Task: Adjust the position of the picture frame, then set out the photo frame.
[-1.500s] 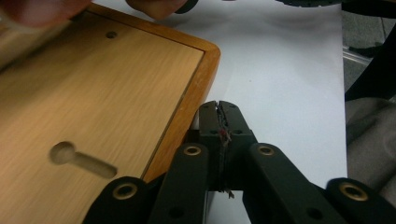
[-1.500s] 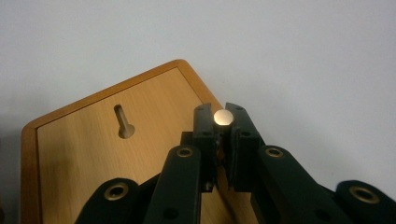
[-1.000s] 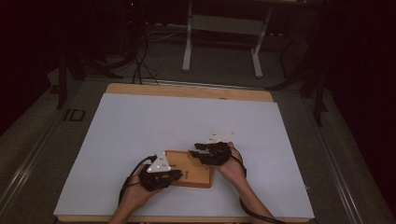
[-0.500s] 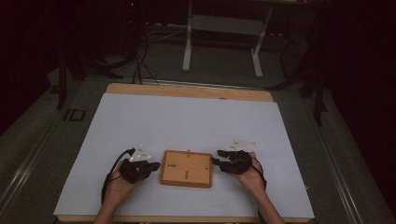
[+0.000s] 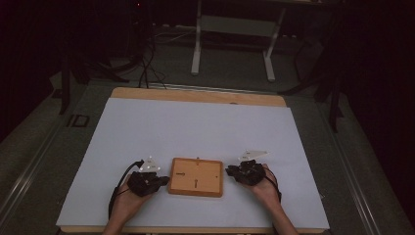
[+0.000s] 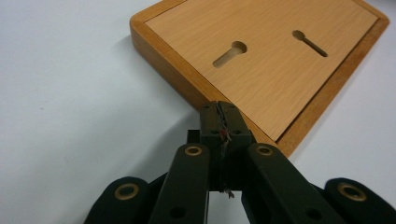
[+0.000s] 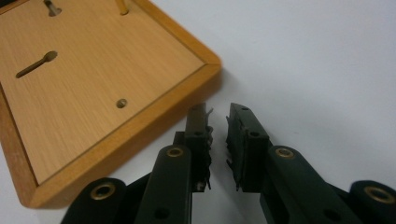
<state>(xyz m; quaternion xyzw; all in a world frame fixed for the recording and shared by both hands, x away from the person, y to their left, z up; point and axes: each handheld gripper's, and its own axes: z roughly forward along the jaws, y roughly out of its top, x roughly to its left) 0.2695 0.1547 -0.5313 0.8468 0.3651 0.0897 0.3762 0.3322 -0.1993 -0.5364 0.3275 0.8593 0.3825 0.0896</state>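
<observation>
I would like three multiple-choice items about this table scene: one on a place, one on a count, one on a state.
1. Where does the wooden board lie?
A. between the left gripper and the right gripper
B. at the far edge of the table
C. on the floor

2. How many keyhole slots does the board show in the left gripper view?
A. none
B. two
C. five

3. How do the jaws of the left gripper stand?
A. wide open
B. shut on the board
C. shut on nothing

Key: 1 A, the high view shows one gripper at each side of the board. 2 B, two slots are cut into the panel. 3 C, the jaws meet, with the board's edge beyond them.
</observation>
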